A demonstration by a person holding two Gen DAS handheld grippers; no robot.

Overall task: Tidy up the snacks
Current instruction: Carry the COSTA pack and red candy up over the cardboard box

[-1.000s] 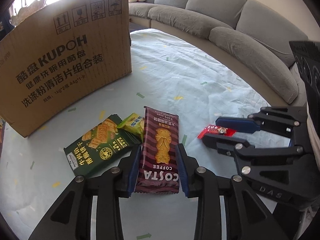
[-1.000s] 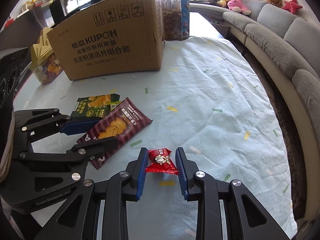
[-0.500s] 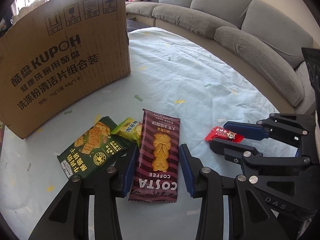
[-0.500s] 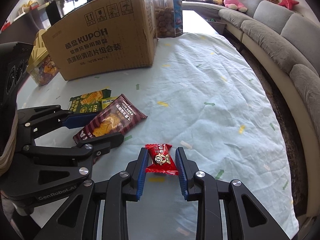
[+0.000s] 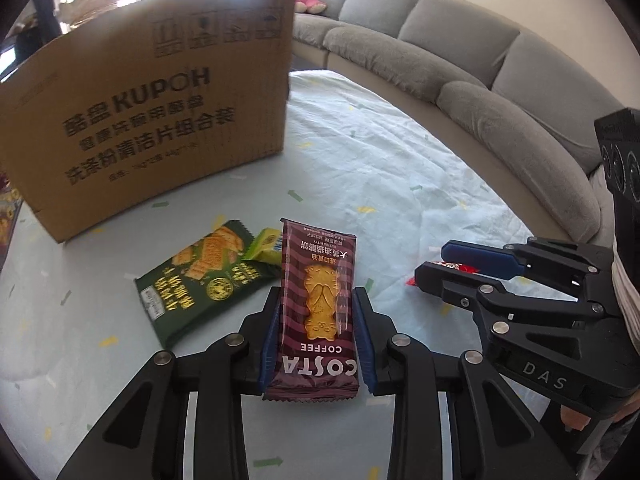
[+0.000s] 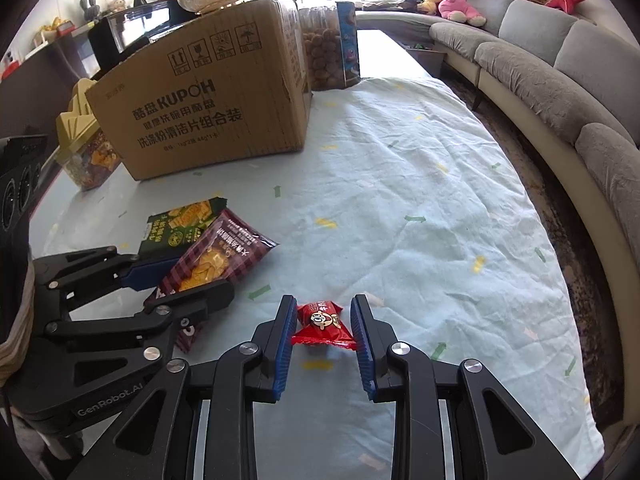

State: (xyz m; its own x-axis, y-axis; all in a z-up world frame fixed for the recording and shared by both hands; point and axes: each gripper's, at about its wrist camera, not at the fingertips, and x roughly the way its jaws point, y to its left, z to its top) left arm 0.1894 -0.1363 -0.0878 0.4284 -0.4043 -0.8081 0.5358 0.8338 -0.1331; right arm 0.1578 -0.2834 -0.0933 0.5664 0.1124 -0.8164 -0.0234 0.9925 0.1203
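- Pale blue tablecloth (image 6: 400,208) with small coloured flecks covers the table; a grey curved sofa (image 5: 460,80) runs along its far side.
- Brown biscuit packet (image 5: 318,308), printed "COSTA COFFEE", is clamped between the blue pads of the left gripper (image 5: 316,312); its far end tilts up off the cloth, while whether the near end rests on the cloth cannot be told.
- Red candy (image 6: 323,324) sits between the pads of the right gripper (image 6: 323,332); both pads press against the wrapper's sides, and it appears raised slightly above the cloth.
- Green cracker packet (image 5: 200,276) lies flat on the cloth just left of the biscuit packet, its right edge close to the left gripper's pad.
- Small yellow-green sachet (image 5: 266,246) lies between the cracker packet and the biscuit packet, partly hidden behind the latter.
- Cardboard box (image 6: 208,108), printed "KUPOH", stands upright on the table beyond the packets, well apart from both grippers.
- Clear jar of round snacks (image 6: 324,52) stands behind the box's right corner; a yellow-lidded container (image 6: 86,148) stands at its left.
- Plush toys (image 6: 460,4) rest on the sofa's far end.
- Right wrist view: the left gripper lies to the left, near the candy but apart from it.
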